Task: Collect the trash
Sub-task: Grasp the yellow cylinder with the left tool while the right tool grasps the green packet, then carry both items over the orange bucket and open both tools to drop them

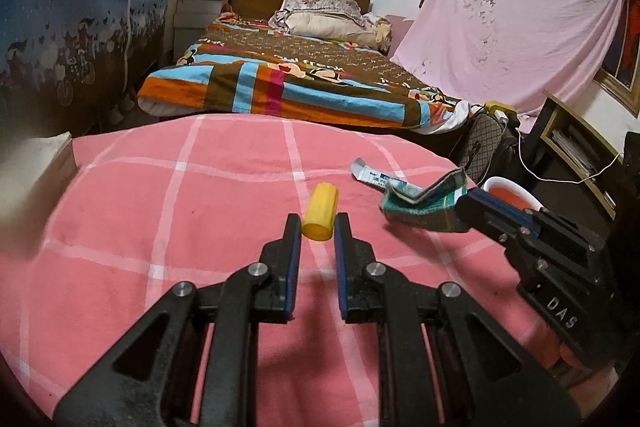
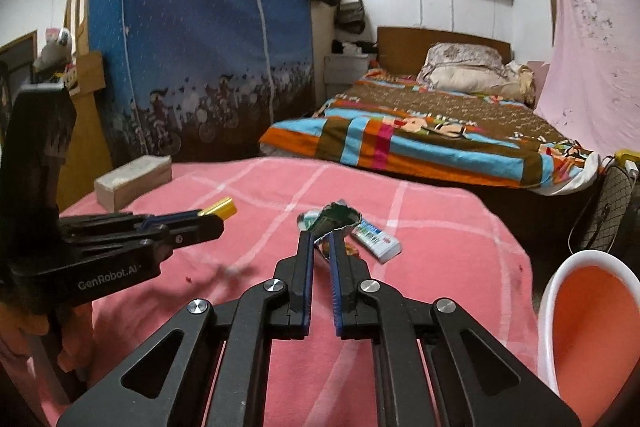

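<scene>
A yellow plastic cap lies between my left gripper's fingertips, which are shut on its near end, just above the pink checked cloth. The cap and left gripper also show in the right wrist view. My right gripper is shut on a crumpled green wrapper, also seen in the left wrist view, held a little above the cloth. A flattened toothpaste tube lies on the cloth just beyond the wrapper.
An orange bin with a white rim stands at the right edge of the cloth-covered surface. A tan box sits at the far left. A bed with a striped quilt lies beyond, and a checked handbag sits on the floor.
</scene>
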A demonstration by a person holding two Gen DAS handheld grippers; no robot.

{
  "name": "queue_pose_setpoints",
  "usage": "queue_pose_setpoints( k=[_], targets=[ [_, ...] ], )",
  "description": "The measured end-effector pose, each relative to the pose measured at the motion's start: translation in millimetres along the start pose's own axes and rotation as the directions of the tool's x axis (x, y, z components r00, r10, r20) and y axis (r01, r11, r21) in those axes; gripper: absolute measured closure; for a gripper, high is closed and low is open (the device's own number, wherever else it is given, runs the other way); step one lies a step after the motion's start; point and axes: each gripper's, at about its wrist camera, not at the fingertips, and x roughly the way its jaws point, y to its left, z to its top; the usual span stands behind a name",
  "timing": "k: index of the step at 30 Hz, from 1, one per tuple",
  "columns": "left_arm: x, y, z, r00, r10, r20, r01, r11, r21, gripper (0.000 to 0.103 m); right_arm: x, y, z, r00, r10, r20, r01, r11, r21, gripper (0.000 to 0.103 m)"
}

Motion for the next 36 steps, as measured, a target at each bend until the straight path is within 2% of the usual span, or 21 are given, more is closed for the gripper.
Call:
queue_pose_setpoints(
  k=[5, 9, 13, 16, 17, 20, 21, 26, 32, 34, 35, 36],
  targets=[
    [-2, -4, 1, 1.0, -0.008, 0.011, 0.008, 1.0, 0.009, 0.103, -8, -4, 0, 0.999, 0.002, 0.042, -0.003, 1.0, 0.015, 0.098],
    [0, -8, 0, 1.0, -0.005, -0.009, 0.005, 1.0, 0.014, 0.103, -1, -8, 1, 1.0, 0.003, 0.007, -0.003, 1.0, 0.03, 0.097],
    [8, -4, -2, 0.998, 0.006, -0.069, -0.007, 1.0, -0.008, 0.103, 13, -12, -1, 0.997, -0.015, -0.076, 0.019, 0.998, 0.052, 0.096],
    [11, 2, -4, 0.995, 0.001, -0.096, -0.005, 0.999, -0.042, 0.103, 18, -19, -3, 0.993, 0.014, -0.121, -0.003, 0.996, 0.091, 0.093],
    [11, 5, -5, 0.995, -0.002, -0.103, -0.004, 0.999, -0.053, 0.103, 18, -22, -5, 0.99, 0.028, -0.136, -0.014, 0.994, 0.106, 0.089],
    [10, 7, -8, 0.993, -0.007, -0.121, -0.001, 0.998, -0.065, 0.103, 16, -25, -10, 0.987, 0.055, -0.153, -0.035, 0.991, 0.132, 0.064],
    [10, 7, -10, 0.991, -0.009, -0.13, 0.001, 0.998, -0.067, 0.103, 14, -25, -10, 0.986, 0.063, -0.156, -0.043, 0.99, 0.133, 0.061],
    [11, 7, -14, 0.987, -0.023, -0.162, 0.011, 0.997, -0.075, 0.103, 15, -20, -14, 0.974, 0.094, -0.206, -0.072, 0.991, 0.113, 0.061],
    [10, 7, -14, 0.985, -0.024, -0.169, 0.012, 0.998, -0.068, 0.103, 24, -9, -19, 0.959, 0.092, -0.267, -0.075, 0.994, 0.074, 0.062],
    [10, 6, -13, 0.986, -0.022, -0.168, 0.012, 0.998, -0.06, 0.103, 24, -9, -20, 0.957, 0.101, -0.271, -0.084, 0.994, 0.073, 0.068],
    [9, 5, -13, 0.986, -0.022, -0.166, 0.013, 0.998, -0.055, 0.103, 24, -11, -21, 0.956, 0.104, -0.273, -0.086, 0.993, 0.077, 0.076],
    [9, 4, -13, 0.986, -0.022, -0.165, 0.013, 0.999, -0.052, 0.103, 25, -12, -21, 0.956, 0.106, -0.275, -0.086, 0.993, 0.084, 0.078]
  ],
)
